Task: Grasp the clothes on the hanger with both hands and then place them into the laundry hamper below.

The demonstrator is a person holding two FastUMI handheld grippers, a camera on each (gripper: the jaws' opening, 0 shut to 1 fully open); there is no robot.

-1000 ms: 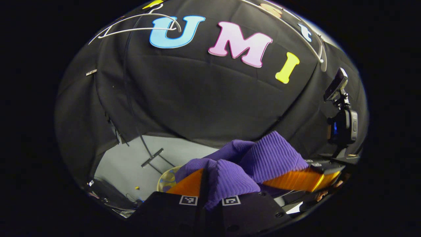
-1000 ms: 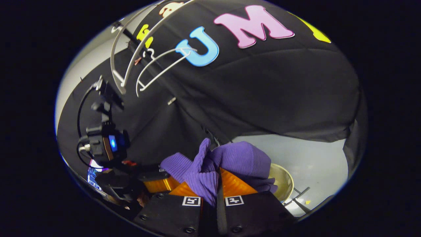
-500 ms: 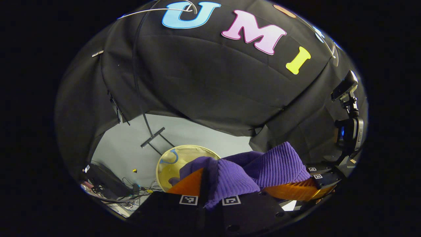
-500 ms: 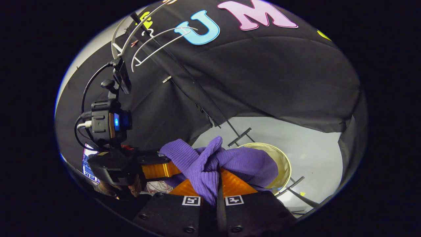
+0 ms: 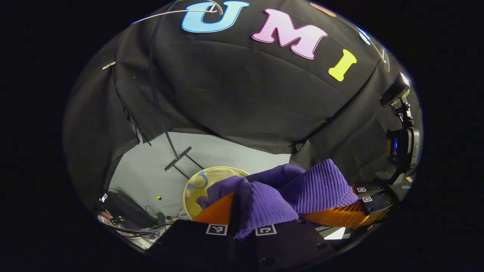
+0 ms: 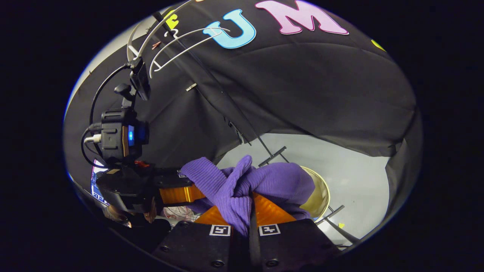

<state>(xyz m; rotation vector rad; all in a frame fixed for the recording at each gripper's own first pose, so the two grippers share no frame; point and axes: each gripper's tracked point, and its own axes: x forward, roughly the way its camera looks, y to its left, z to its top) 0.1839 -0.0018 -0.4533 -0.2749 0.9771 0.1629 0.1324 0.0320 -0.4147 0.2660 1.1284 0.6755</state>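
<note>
With the purple sweater (image 5: 280, 189) off the white hanger (image 6: 181, 41), both the left gripper (image 5: 242, 211) and right gripper (image 6: 249, 211) are clamped on it. The hamper (image 5: 196, 187) sits at 10 o'clock of the bundle in the left gripper view, so only lowering and dropping it in is left.

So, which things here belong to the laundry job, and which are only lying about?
Belong to the job:
- purple knitted garment, clamped by both
- left hand-held gripper
- right hand-held gripper
- round yellow laundry hamper on the floor below
- bare white hanger above

Only lying about:
- cables and gear on the floor
- black stand foot
</note>
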